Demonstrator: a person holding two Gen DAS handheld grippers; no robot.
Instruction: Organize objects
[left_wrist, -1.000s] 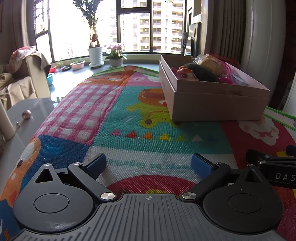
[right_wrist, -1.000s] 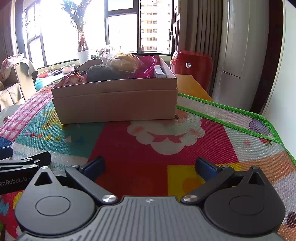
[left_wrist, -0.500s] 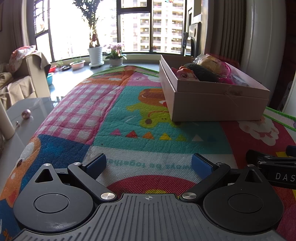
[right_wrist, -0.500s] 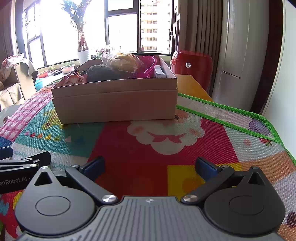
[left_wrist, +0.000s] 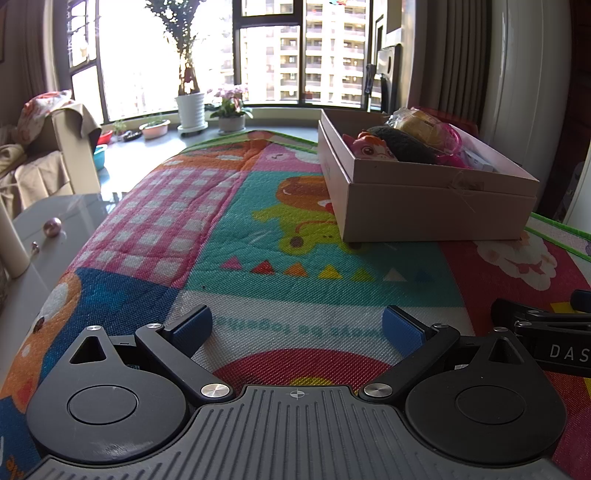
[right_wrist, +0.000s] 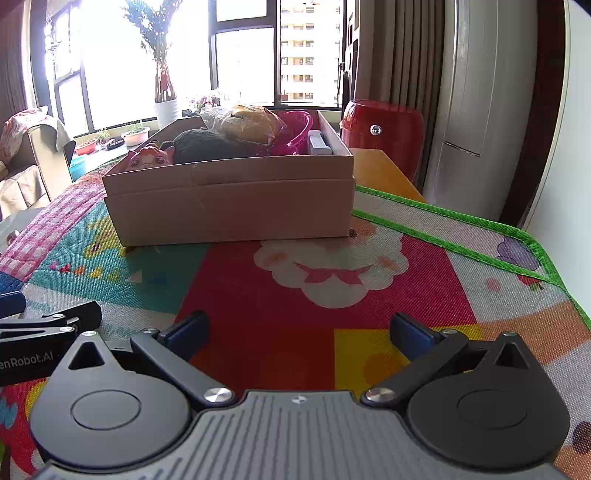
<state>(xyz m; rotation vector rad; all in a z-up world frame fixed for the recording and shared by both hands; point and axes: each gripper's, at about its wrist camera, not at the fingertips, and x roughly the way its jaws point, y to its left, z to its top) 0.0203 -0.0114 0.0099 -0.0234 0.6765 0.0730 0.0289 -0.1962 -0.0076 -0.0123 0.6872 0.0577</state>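
Observation:
A tan cardboard box (left_wrist: 436, 210) (right_wrist: 229, 206) stands on the colourful play mat (left_wrist: 280, 258) (right_wrist: 332, 273). Inside it lie a pink toy figure (left_wrist: 369, 147) (right_wrist: 147, 158), a dark furry item (left_wrist: 402, 146) (right_wrist: 210, 146), a clear bag with something yellow (left_wrist: 424, 123) (right_wrist: 247, 122), a magenta basket (right_wrist: 295, 133) and a white block (right_wrist: 319, 144). My left gripper (left_wrist: 297, 326) rests low over the mat, open and holding nothing, well short of the box. My right gripper (right_wrist: 299, 332) is also open and bare, facing the box's long side.
A red round cabinet (right_wrist: 384, 136) and a wooden surface (right_wrist: 384, 177) stand behind the box on the right. A grey side table (left_wrist: 55, 229) with a small pink ball (left_wrist: 52, 226) lies left of the mat. Plant pots (left_wrist: 192, 110) line the window sill.

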